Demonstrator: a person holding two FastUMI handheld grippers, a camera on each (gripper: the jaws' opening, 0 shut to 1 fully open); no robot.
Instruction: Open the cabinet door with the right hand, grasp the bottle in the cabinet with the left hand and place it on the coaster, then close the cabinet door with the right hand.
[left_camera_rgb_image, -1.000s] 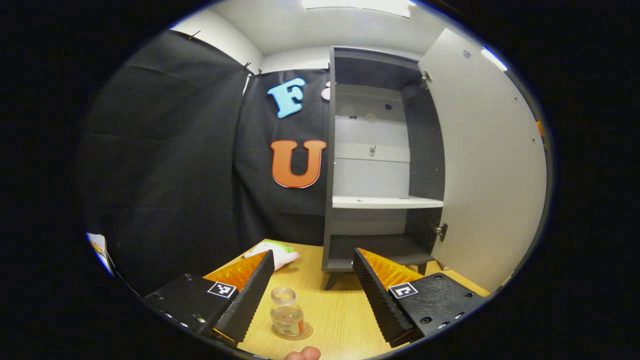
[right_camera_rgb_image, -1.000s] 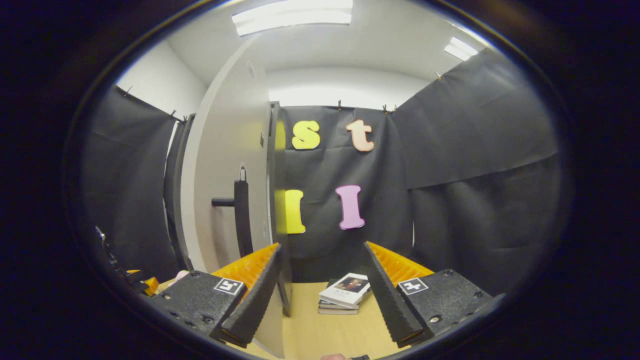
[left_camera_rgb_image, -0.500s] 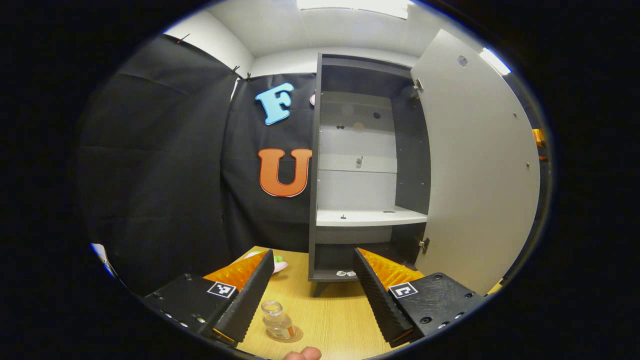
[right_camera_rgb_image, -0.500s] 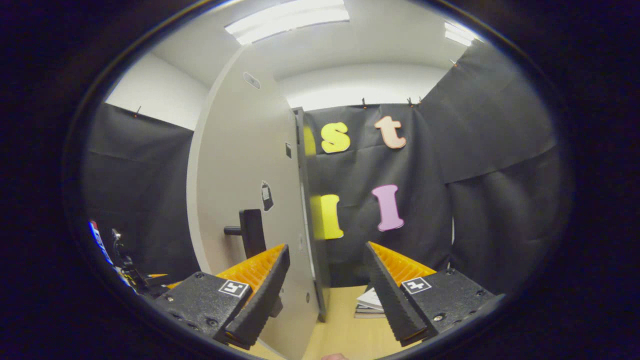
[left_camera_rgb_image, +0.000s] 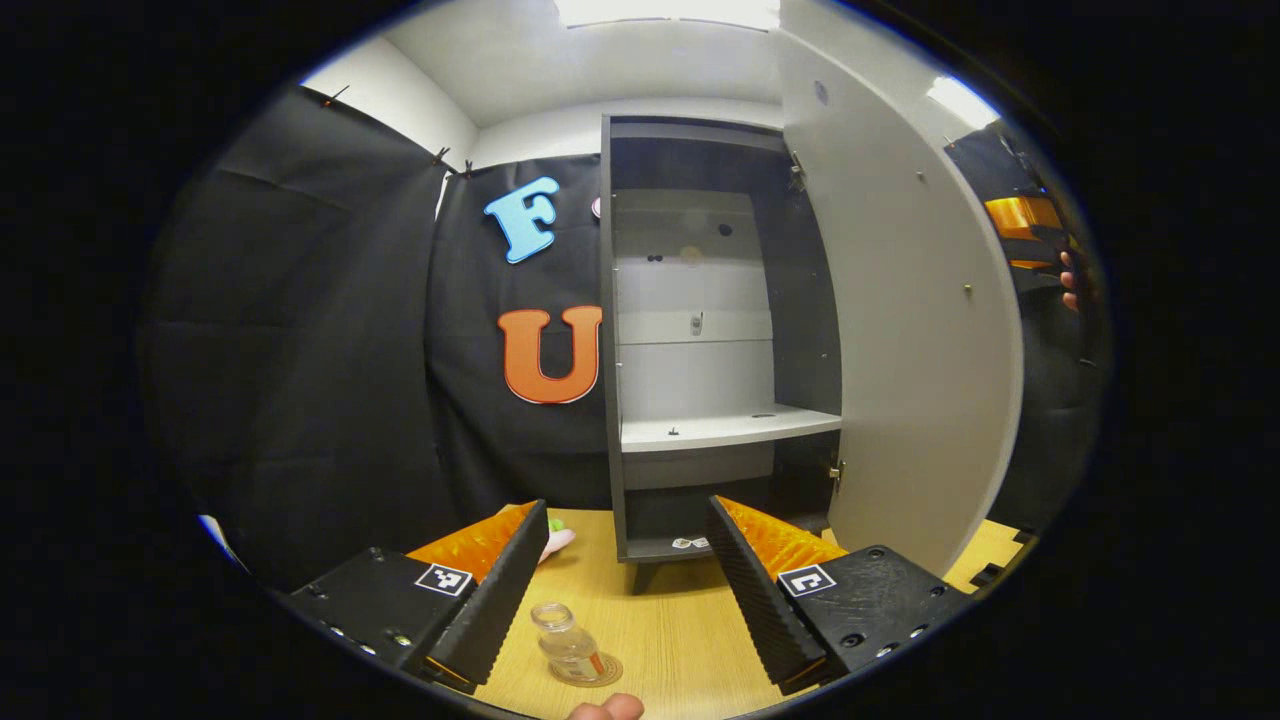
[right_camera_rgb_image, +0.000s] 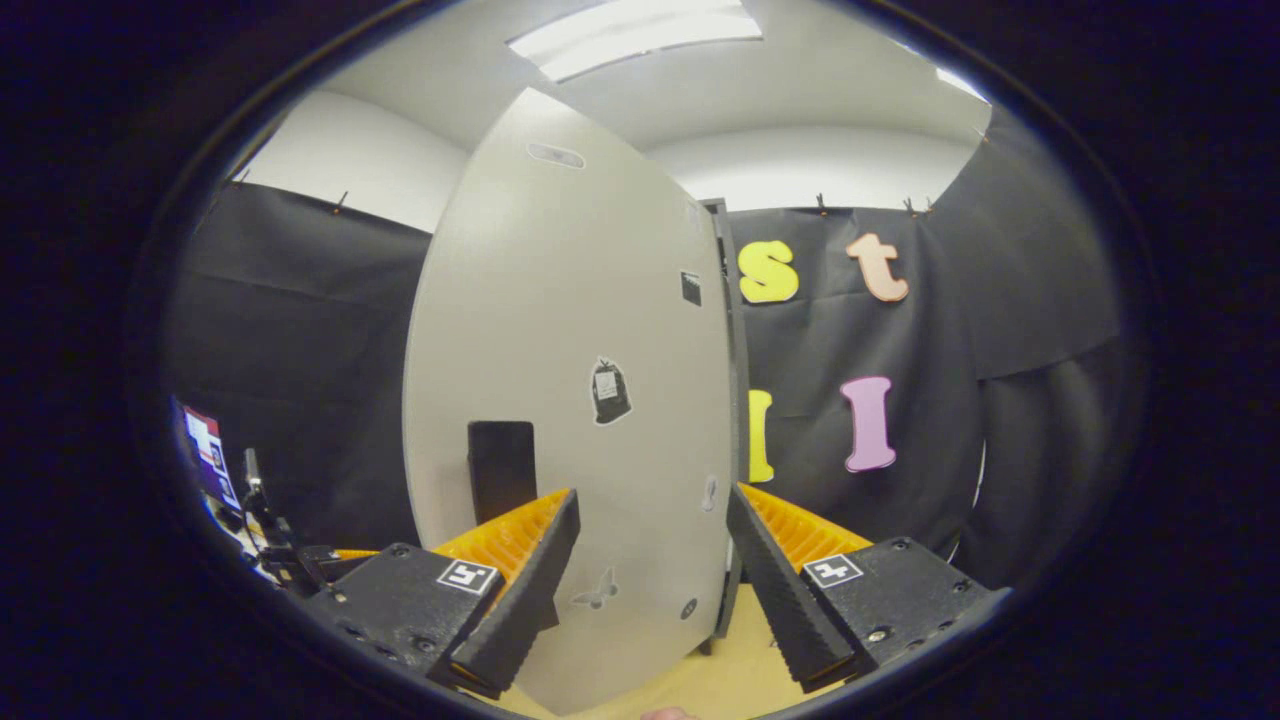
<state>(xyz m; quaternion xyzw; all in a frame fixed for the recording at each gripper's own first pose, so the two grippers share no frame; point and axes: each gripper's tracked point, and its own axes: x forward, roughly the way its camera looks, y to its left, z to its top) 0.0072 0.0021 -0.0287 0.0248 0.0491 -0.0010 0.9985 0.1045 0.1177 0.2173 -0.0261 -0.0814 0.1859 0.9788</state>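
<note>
Judging from both views, I think the last step is in hand: the bottle (left_camera_rgb_image: 567, 655) stands upright on the coaster (left_camera_rgb_image: 600, 668) at the bottom centre of the left gripper view, on the wooden table (left_camera_rgb_image: 660, 620), and the cabinet door (left_camera_rgb_image: 900, 330) is not yet shut. The bottle looks like small clear glass without a cap, so I judge it light, stiff, smooth and breakable; the body below the neck is the safe place to hold it.

The left gripper (left_camera_rgb_image: 625, 580) has its fingers spread apart with nothing between them, just above the bottle. The right gripper (right_camera_rgb_image: 650, 590) is also spread wide and holds nothing; the door's outer face is between and behind its fingers, but I cannot tell if they touch it.

The door (right_camera_rgb_image: 570, 420) should swing light on its hinges, stiff as a board. The dark handle (right_camera_rgb_image: 502, 465), at lower left of centre in the right gripper view, is the natural place to take, or I push flat on the panel.

The left gripper view gives me the cabinet (left_camera_rgb_image: 700, 330) inside, with a bare shelf (left_camera_rgb_image: 725, 430). The right gripper view gives the door's outer side with small stickers (right_camera_rgb_image: 607, 390).
</note>
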